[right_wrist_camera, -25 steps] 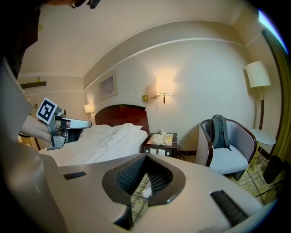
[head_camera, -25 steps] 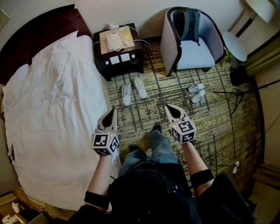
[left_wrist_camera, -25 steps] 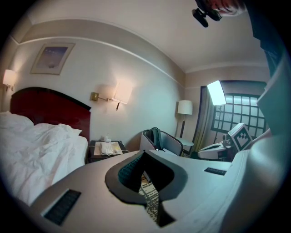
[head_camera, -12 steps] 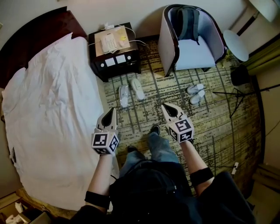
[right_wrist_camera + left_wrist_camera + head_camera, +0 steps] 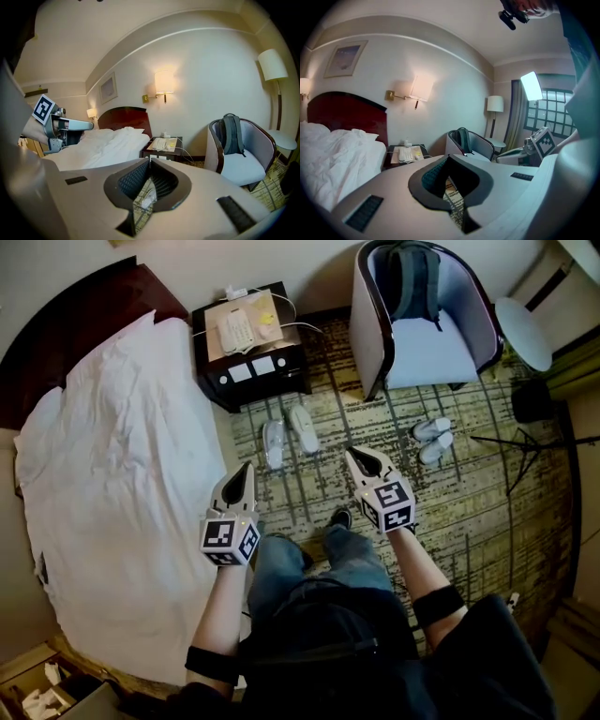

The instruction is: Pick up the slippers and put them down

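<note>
While flat white slippers (image 5: 273, 442) lie ahead on patterned carpet (image 5: 450, 507), our left hand-held gripper (image 5: 247, 469) is closed (the right hand-held gripper (image 5: 353, 455), empty, has just been opening a crack).

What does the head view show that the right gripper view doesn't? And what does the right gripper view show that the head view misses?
Only the head view shows the person's legs and the white slippers lying beside the armchair. Only the right gripper view shows the glowing wall lamp and the framed picture on the wall. Both show the white bed, the nightstand with its phone, and the armchair with a backpack on it.
</note>
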Demonstrator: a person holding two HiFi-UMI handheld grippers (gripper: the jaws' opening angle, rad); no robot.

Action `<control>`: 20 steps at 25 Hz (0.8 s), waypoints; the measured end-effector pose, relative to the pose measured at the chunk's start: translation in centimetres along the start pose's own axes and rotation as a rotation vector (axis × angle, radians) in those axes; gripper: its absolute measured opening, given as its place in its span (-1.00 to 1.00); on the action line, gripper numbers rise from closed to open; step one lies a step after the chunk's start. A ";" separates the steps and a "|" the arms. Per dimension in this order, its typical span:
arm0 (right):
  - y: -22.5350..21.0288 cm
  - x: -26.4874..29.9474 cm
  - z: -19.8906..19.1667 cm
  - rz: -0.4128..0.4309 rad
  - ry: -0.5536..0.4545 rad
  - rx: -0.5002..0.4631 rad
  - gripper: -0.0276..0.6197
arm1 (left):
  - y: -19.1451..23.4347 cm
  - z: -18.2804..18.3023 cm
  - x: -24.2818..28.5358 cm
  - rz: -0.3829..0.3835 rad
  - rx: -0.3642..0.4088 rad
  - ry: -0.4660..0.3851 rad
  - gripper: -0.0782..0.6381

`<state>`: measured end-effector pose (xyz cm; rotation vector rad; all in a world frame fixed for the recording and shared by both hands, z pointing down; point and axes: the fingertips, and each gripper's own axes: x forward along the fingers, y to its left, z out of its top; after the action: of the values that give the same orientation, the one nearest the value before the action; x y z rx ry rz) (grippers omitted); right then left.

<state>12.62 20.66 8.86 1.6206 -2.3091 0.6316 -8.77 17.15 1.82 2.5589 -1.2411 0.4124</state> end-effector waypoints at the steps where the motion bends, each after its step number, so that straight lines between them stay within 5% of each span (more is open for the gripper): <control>1: -0.3 0.6 0.2 0.001 0.000 0.008 -0.82 | 0.2 0.2 0.5 -0.001 0.004 0.004 -0.78; 11: -2.7 9.0 -1.3 -0.067 0.042 0.137 -0.81 | 3.8 -0.5 8.3 -0.102 0.017 0.074 -0.78; 20: -5.6 22.4 -14.4 -0.121 0.155 0.410 -0.41 | 8.3 -11.5 19.9 -0.263 0.056 0.165 -0.78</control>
<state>9.36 7.51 32.48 1.7869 -2.0457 1.2165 -5.11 2.09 20.67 2.6261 -0.8337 0.5928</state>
